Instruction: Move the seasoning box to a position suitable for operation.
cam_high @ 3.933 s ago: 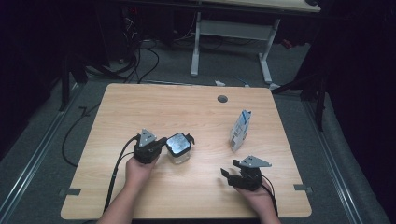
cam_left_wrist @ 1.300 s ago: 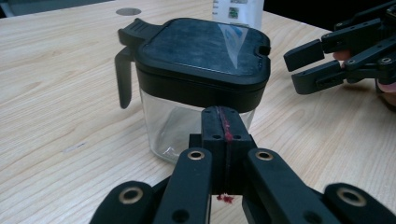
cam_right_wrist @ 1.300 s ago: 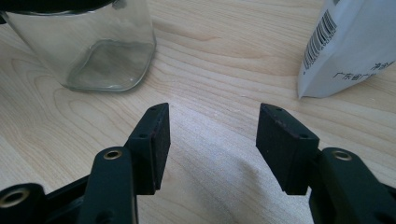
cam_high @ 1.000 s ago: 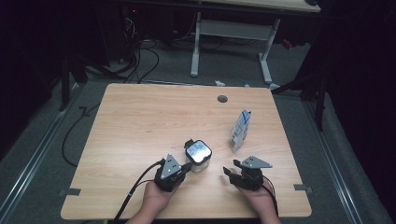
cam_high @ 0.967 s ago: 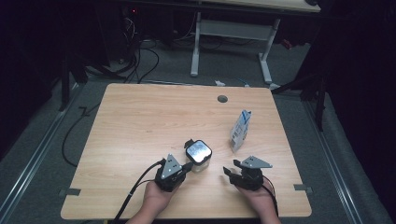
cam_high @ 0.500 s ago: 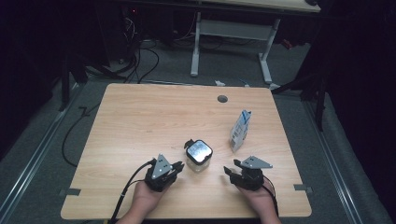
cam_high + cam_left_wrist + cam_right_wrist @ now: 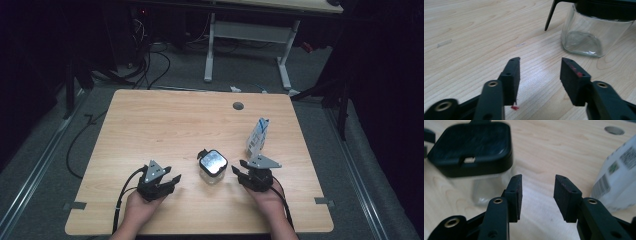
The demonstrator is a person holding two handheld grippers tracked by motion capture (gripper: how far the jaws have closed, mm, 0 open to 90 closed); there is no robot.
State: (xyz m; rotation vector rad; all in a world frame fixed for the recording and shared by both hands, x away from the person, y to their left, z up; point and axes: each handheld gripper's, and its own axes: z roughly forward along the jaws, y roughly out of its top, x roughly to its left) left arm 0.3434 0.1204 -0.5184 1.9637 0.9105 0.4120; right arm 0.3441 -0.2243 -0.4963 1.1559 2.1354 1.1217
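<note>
High view: you have one glass jar (image 7: 213,166) between your left gripper (image 7: 167,183) and right gripper (image 7: 241,171), and one carton (image 7: 257,136) beyond the right. Left jaws just opened and right jaws just narrowed; both are empty.

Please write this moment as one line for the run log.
left claw: open, jaws just opening, nothing between | right claw: open, jaws just closing, nothing between | glass jar: upright on table, lid on, between claws

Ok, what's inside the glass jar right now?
Through the clear wall of the glass jar nothing shows: only its bare bottom, with the wooden table underneath. The top part is covered by the black lid, so what sits right under the lid cannot be seen.
</note>
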